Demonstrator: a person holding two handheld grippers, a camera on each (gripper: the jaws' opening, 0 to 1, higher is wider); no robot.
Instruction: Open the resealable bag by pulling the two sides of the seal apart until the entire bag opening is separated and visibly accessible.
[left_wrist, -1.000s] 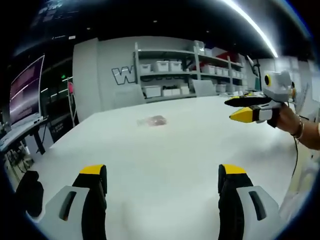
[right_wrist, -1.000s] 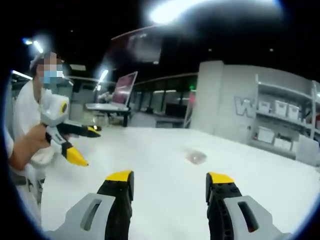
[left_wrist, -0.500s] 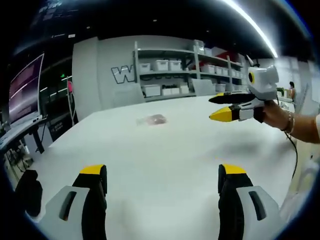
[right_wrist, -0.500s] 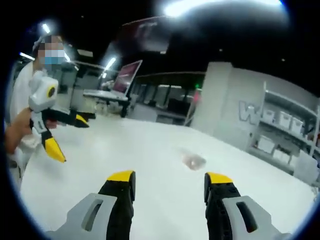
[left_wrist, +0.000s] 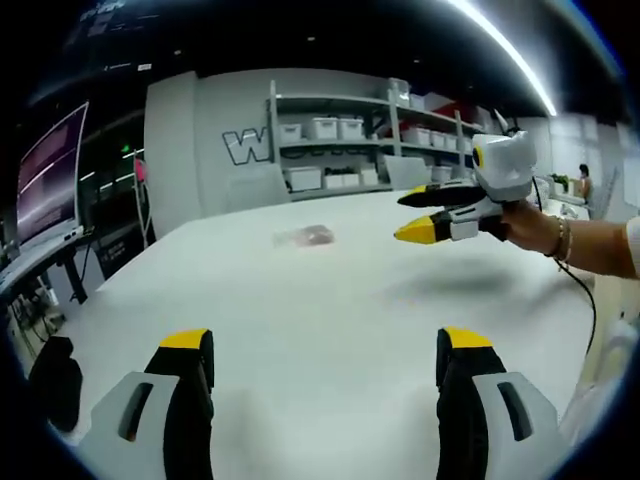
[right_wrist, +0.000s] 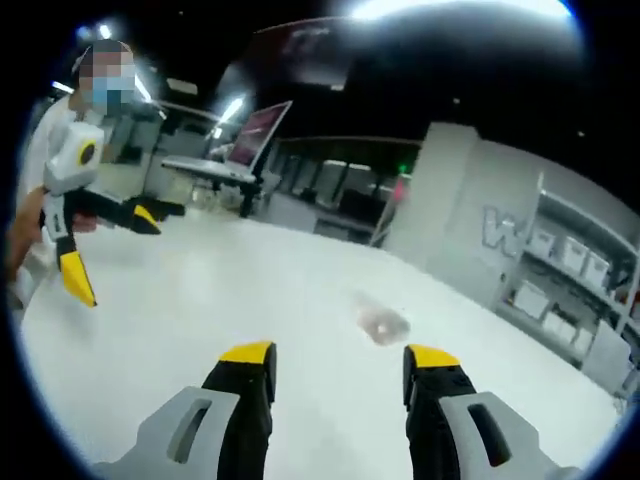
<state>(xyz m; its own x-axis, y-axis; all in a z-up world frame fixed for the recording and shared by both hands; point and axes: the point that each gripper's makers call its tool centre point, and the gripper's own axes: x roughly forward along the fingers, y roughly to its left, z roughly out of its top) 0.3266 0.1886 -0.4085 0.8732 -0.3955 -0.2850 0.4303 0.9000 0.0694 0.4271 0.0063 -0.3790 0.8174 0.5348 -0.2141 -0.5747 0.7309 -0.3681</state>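
**A:** Resealable bag (left_wrist: 306, 236) — where do you have it?

**B:** In your left gripper view it lies flat on the white table (left_wrist: 330, 330), far out at about twelve o'clock from your jaws, a small clear packet with something pinkish inside. In your right gripper view the same bag (right_wrist: 381, 322) sits at roughly one o'clock, well ahead of the yellow tips. Nothing touches it. Whether its seal is closed is too small to tell.

**A:** And my left gripper?

**B:** Your left gripper (left_wrist: 325, 350) hangs above the table with its two jaws wide apart and nothing between them. From the other camera it (right_wrist: 105, 250) shows at nine o'clock, held in your hand (right_wrist: 22, 233), jaws spread, one yellow tip pointing down and one toward the table's middle.

**A:** The right one?

**B:** Your right gripper (right_wrist: 338, 362) is spread as well, jaws parted with bare table between them. In the left gripper view it (left_wrist: 408, 215) comes in at two o'clock, gripped in your other hand (left_wrist: 528, 226), tips aimed toward the bag but well apart from it, above the table and casting a faint shadow on it.

**A:** Anything else around?

**B:** Shelves (left_wrist: 370, 150) with white bins stand beyond the table at twelve o'clock, and a lit monitor (left_wrist: 48, 180) at nine o'clock
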